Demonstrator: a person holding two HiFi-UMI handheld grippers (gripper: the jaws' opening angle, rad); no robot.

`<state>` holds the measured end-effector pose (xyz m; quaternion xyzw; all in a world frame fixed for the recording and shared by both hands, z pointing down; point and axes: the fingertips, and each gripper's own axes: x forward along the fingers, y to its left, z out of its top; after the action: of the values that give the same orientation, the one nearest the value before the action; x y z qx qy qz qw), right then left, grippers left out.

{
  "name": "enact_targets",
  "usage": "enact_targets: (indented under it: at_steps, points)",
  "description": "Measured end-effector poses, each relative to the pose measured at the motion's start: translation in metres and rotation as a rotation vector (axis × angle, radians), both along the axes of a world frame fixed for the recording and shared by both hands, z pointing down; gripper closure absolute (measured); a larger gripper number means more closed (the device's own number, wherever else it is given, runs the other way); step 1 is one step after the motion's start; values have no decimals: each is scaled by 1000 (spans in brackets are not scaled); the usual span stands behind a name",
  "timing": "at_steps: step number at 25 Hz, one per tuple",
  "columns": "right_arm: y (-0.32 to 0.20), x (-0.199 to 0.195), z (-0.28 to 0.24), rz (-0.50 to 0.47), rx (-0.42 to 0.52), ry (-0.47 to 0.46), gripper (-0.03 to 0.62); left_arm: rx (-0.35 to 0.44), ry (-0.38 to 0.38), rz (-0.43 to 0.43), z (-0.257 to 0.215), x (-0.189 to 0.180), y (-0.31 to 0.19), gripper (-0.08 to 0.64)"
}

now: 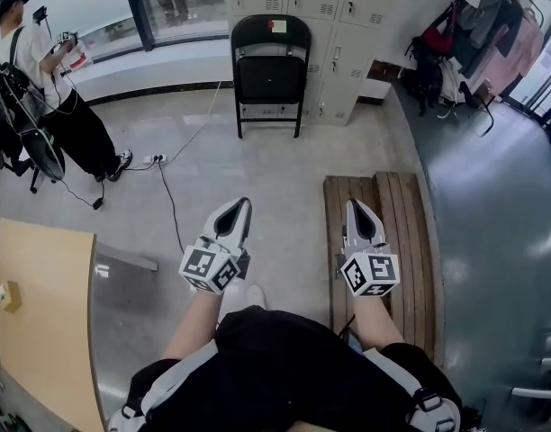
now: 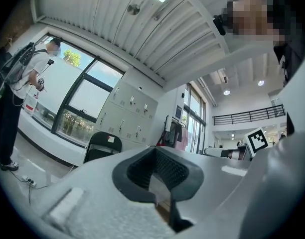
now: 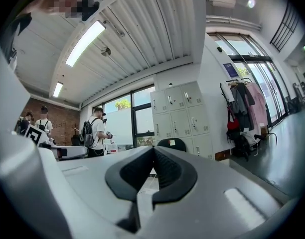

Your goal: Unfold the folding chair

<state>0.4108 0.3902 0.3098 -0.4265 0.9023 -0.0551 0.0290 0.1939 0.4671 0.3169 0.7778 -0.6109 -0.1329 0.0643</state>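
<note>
The jaws of the left gripper (image 1: 241,203) and of the right gripper (image 1: 352,205) are both pressed together with nothing between them, held side by side above the floor and pointing ahead. Just beside the right gripper lies a slatted wooden platform (image 1: 397,207), and a pale tabletop (image 1: 41,318) sits at the lower left. The black folding chair (image 1: 270,66) stands upright against the grey lockers (image 1: 347,12), well apart from both grippers.
</note>
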Motion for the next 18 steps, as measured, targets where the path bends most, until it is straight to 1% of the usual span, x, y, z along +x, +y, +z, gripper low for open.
enact_targets:
  at_steps: [7,11,13,18]
  points:
    - [-37,-72,-11,-37,24,1,589,19,-25,-18,-11,-66,-33,560]
    - [-51,-103,-8,-51,28,10,589,13,-32,-41,-5,-98,-42,561]
    - [-57,-113,-5,-62,18,17,589,5,-25,-53,-2,-110,-47,560]
    - [-76,-132,7,-78,-12,34,589,-16,-8,-65,9,-124,-61,560]
